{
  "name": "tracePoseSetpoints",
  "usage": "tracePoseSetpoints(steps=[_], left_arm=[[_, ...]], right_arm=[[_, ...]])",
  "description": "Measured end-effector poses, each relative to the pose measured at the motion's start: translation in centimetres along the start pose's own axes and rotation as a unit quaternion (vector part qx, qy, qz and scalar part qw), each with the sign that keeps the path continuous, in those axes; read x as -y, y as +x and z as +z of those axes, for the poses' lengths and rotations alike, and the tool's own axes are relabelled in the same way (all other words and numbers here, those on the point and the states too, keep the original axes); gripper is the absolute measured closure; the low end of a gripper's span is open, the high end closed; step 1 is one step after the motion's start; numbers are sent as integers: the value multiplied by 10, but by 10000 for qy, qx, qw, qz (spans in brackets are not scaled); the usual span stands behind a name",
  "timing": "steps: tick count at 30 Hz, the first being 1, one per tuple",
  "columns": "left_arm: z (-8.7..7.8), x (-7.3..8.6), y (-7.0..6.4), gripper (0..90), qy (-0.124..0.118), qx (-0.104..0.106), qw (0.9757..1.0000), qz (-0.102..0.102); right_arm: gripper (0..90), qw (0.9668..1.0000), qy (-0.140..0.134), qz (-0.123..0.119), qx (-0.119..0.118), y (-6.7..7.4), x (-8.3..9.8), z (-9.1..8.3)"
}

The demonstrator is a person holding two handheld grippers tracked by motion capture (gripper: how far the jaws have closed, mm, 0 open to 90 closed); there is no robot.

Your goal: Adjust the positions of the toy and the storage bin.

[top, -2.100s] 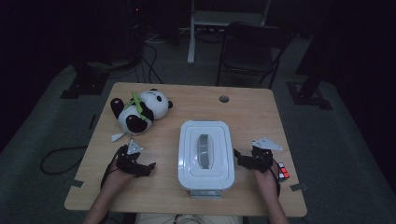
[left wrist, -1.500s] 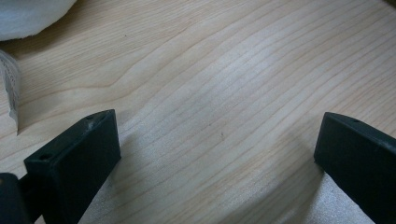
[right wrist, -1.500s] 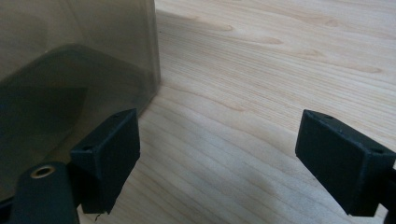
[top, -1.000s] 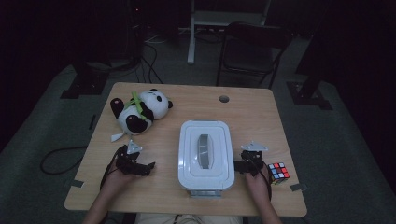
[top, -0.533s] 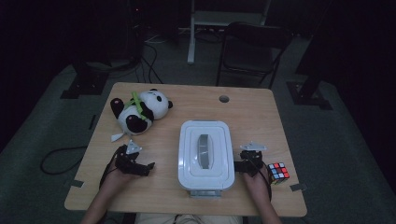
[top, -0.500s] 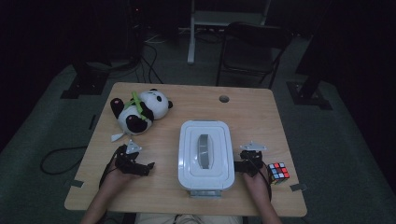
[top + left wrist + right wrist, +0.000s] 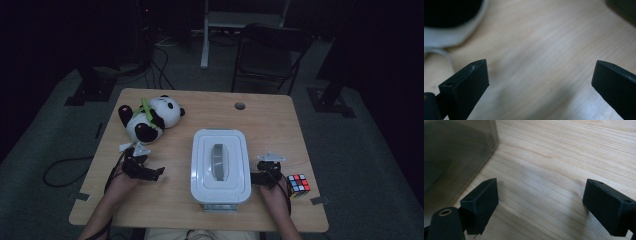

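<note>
1. We see the left gripper (image 7: 540, 82) with its 2 black fingers (image 7: 464, 90) spread wide apart and nothing between them, only bare wood of the table (image 7: 544, 45)
2. In the left gripper view a blurred white and black shape sits at the upper left, beyond the fingers; we cannot tell from that view what it is
3. We see the right gripper (image 7: 539, 206) with its 2 fingers (image 7: 480, 203) also wide open, holding nothing, low over the wood grain
4. In the right gripper view a translucent grey wall of the white lidded box (image 7: 454, 157) stands just beside the left-hand finger; we cannot tell whether they touch
5. From the high view, the left gripper (image 7: 142, 170) rests on the table to the left of the box (image 7: 220, 167), apart from it, in the person's left hand (image 7: 120, 185)
6. The right gripper (image 7: 264, 175) sits close against the box's right side, held by the right hand (image 7: 275, 192)
7. The box lies closed at the middle of the table, its grey handle strip on the lid
8. A Rubik's cube (image 7: 298, 185) lies just right of the right gripper
9. A plush panda (image 7: 149, 119) lies at the far left of the table, beyond the left gripper
</note>
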State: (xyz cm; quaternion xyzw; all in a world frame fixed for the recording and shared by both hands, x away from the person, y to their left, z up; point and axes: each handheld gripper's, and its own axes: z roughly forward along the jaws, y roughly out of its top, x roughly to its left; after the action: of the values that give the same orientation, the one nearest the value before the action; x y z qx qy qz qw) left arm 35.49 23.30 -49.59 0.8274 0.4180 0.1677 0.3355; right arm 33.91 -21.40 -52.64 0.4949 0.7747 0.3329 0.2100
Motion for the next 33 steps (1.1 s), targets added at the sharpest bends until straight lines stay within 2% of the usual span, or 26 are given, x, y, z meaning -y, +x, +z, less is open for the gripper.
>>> tracePoseSetpoints(steps=[5,12,17,20,24,25,27,33], left_arm=[[-9,-21,9,17,-206,-52,9998,66],[-20,-49,25,17,-454,-225,9986,162],[-30,-66,33,17,-636,-135,9978,138],[-38,-78,35,17,-810,-185,9963,204],[-43,-91,43,17,-913,-290,9953,170],[-43,-99,52,17,-914,-293,9953,113],[-40,-105,60,17,-911,-400,9950,70],[-25,-119,85,17,-825,-503,9951,-188]], right_arm=[[128,10000,1,4,1,0,0,0],[128,10000,3,5,2,0,0,0],[128,10000,2,4,1,0,0,0],[128,10000,5,-2,2,0,0,0],[127,10000,0,1,2,0,0,0],[128,10000,3,5,2,0,0,0],[128,10000,4,5,2,0,0,0],[128,10000,3,4,1,0,0,0]])
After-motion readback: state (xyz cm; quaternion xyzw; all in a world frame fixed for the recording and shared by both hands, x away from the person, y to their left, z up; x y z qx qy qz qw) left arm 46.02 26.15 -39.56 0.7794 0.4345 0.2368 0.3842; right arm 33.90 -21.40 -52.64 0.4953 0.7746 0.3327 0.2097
